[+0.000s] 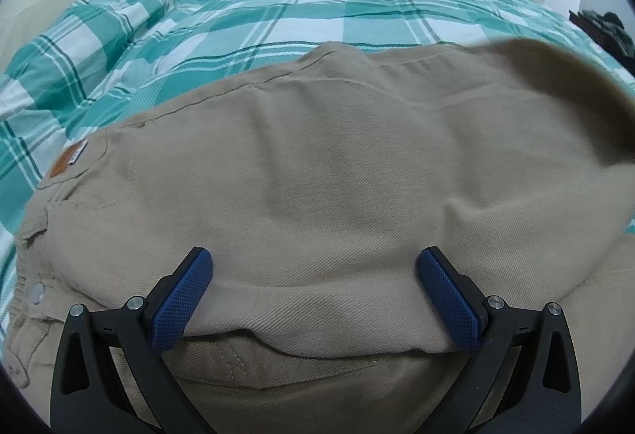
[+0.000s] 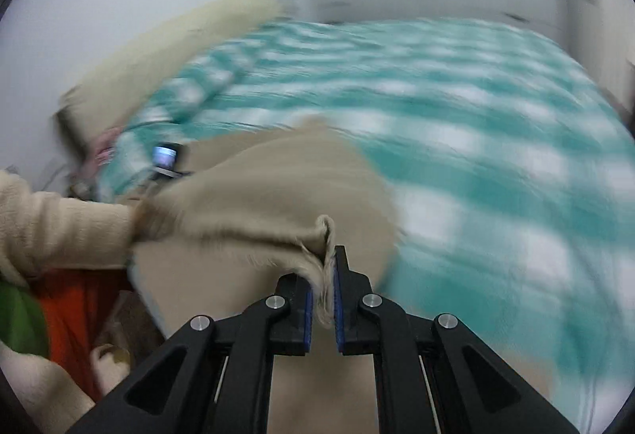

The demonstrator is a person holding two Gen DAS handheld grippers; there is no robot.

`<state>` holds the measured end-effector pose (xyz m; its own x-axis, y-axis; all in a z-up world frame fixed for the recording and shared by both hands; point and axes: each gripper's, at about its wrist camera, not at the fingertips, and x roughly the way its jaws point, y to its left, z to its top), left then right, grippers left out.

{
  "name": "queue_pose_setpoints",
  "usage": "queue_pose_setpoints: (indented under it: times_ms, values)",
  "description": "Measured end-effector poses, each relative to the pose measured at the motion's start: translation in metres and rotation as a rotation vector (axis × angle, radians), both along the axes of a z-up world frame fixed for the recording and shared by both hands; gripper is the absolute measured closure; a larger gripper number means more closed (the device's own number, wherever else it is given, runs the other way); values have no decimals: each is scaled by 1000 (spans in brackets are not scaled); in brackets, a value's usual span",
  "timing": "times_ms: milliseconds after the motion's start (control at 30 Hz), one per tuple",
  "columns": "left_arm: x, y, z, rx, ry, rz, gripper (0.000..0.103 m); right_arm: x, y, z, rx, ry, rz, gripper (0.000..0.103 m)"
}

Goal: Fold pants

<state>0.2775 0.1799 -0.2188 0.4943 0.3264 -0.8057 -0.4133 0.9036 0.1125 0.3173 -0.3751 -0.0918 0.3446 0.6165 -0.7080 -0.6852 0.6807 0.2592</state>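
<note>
Right gripper (image 2: 324,277) is nearest in its view: jaws nearly together, pinching a frayed hem edge of the pants (image 2: 270,196). That view is heavily motion-blurred, so detail beyond the grip is unreliable.

Left gripper (image 1: 315,291) is spread wide, blue pads (image 1: 180,301) on either side of a raised fold of khaki fabric. Pads look to be touching or just beside the cloth, not clamping it. Holding nothing.

Pants (image 1: 337,176) lie on the bed, across the green-and-white check duvet (image 1: 278,17). Waistband end is to the left in the left wrist view: leather patch (image 1: 67,158) and snap button (image 1: 37,291) visible. A flap of fabric is lifted at the right edge.

My read: mid-fold, right side carrying the leg hem over toward the waist.

To do it well:
- Keep the hem pinch firm; the frayed edge is thin and could slip.
- Carry the hem low and flat so the leg doesn't balloon or twist.
- Use the left to pin the fold line while the right lays over.
- Line the hem up with the waistband before releasing.

Sleeved arm (image 2: 59,231) at left of the right wrist view.
</note>
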Motion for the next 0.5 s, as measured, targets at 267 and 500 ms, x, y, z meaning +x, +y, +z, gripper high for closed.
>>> queue_pose_setpoints:
  times_ms: [267,500]
  values:
    - [-25,-18,39,-17,85,22,1,13,-144,-56,-257,133,-769,62]
    - [-103,-76,56,-106,60,-107,1,-46,-30,-22,-53,25,-611,30]
